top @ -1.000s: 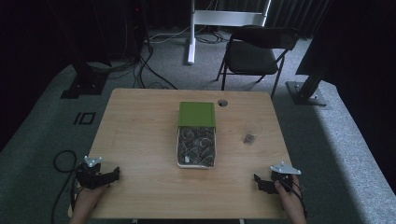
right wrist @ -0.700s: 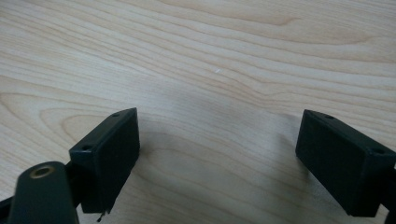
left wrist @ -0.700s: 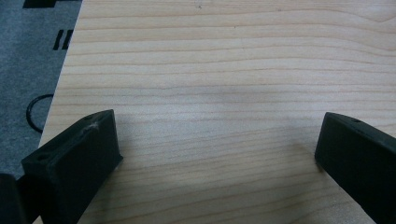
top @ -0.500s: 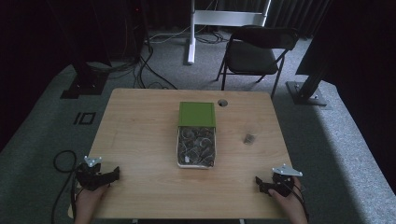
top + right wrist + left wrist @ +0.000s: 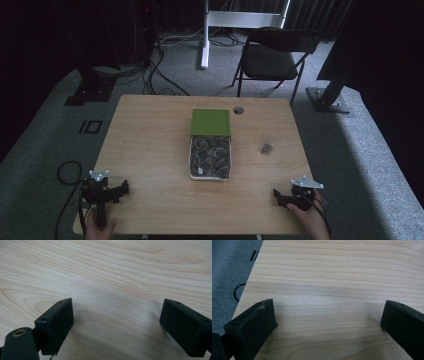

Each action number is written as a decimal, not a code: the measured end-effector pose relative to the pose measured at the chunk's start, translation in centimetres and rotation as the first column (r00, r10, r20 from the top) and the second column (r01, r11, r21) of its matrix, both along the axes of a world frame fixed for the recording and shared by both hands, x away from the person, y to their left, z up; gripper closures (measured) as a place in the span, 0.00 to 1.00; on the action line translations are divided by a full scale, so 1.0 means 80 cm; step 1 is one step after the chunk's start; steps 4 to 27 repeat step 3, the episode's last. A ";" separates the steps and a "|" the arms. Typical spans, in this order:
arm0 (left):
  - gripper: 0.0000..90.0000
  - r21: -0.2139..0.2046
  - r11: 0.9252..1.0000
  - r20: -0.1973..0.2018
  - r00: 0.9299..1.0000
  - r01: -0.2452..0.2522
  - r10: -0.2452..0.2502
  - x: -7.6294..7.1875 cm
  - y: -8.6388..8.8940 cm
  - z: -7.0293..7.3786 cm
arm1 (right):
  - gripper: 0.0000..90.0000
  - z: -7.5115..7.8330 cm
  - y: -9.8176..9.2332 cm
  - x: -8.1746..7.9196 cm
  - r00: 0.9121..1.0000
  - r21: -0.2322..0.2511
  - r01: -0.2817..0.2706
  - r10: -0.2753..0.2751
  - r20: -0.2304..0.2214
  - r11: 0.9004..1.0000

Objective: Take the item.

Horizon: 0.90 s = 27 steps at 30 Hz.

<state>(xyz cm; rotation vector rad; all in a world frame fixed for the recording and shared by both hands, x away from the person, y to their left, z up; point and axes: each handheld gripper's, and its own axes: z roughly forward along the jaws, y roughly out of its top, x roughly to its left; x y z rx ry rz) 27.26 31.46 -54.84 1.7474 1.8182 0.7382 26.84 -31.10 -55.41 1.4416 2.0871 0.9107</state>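
A white box [image 5: 210,158] holding several small dark parts sits at the middle of the wooden table [image 5: 150,135], and its green lid [image 5: 210,121] lies against its far end. A small clear object [image 5: 266,148] rests to the right of the box. My left gripper [image 5: 121,188] lies near the front left corner, open, with bare wood between its fingers [image 5: 252,325]. My right gripper [image 5: 278,197] lies near the front right corner, also open over bare wood, with nothing between its fingers [image 5: 56,322].
A round cable hole [image 5: 238,110] is in the table's far edge. A folding chair [image 5: 272,57] and a white stand [image 5: 205,35] are behind the table. Cables [image 5: 67,172] trail on the grey carpet at left.
Both grippers have slipped a little toward the near edge of the table, the right one slightly more. The box and lid have not moved.
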 end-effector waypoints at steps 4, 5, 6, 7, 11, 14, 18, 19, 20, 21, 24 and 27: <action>0.00 0.000 1.000 0.000 1.000 0.000 0.000 0.000 0.000 0.000 | 0.13 0.000 0.000 0.000 1.000 0.000 0.002 -0.002 0.000 1.000; 0.00 0.000 1.000 0.000 1.000 0.000 0.000 0.000 0.000 0.000 | 0.13 0.000 0.000 0.000 1.000 0.000 0.002 -0.002 0.000 1.000; 0.00 0.000 1.000 0.000 1.000 0.000 0.000 0.000 0.000 0.000 | 0.13 0.000 0.000 0.000 1.000 0.000 0.002 -0.002 0.000 1.000; 0.00 0.000 1.000 0.000 1.000 0.000 0.000 0.000 0.000 0.000 | 0.13 0.000 0.000 0.000 1.000 0.000 0.002 -0.002 0.000 1.000; 0.00 0.000 1.000 0.000 1.000 0.000 0.000 0.000 0.000 0.000 | 0.13 0.000 0.000 0.000 1.000 0.000 0.002 -0.002 0.000 1.000; 0.00 0.000 1.000 0.000 1.000 0.000 0.000 0.000 0.000 0.000 | 0.13 0.000 0.000 0.000 1.000 0.000 0.002 -0.002 0.000 1.000; 0.00 0.000 1.000 0.000 1.000 0.000 0.000 0.000 0.000 0.000 | 0.13 0.000 0.000 0.000 1.000 0.000 0.002 -0.002 0.000 1.000; 0.00 0.000 1.000 0.000 1.000 0.000 0.000 0.000 0.000 0.000 | 0.13 0.000 0.000 0.000 1.000 0.000 0.002 -0.002 0.000 1.000; 0.00 0.000 1.000 0.000 1.000 0.000 0.000 0.000 0.000 0.000 | 0.13 0.000 0.000 0.000 1.000 0.000 0.002 -0.002 0.000 1.000; 0.00 0.000 1.000 0.000 1.000 0.000 0.000 0.000 0.000 0.000 | 0.13 0.000 0.000 0.000 1.000 0.000 0.002 -0.002 0.000 1.000; 0.00 0.000 1.000 0.000 1.000 0.000 0.000 0.000 0.000 0.000 | 0.13 0.000 0.000 0.000 1.000 0.000 0.002 -0.002 0.000 1.000; 0.00 0.000 1.000 0.000 1.000 0.000 0.000 0.000 0.000 0.000 | 0.13 0.000 0.000 0.000 1.000 0.000 0.002 -0.002 0.000 1.000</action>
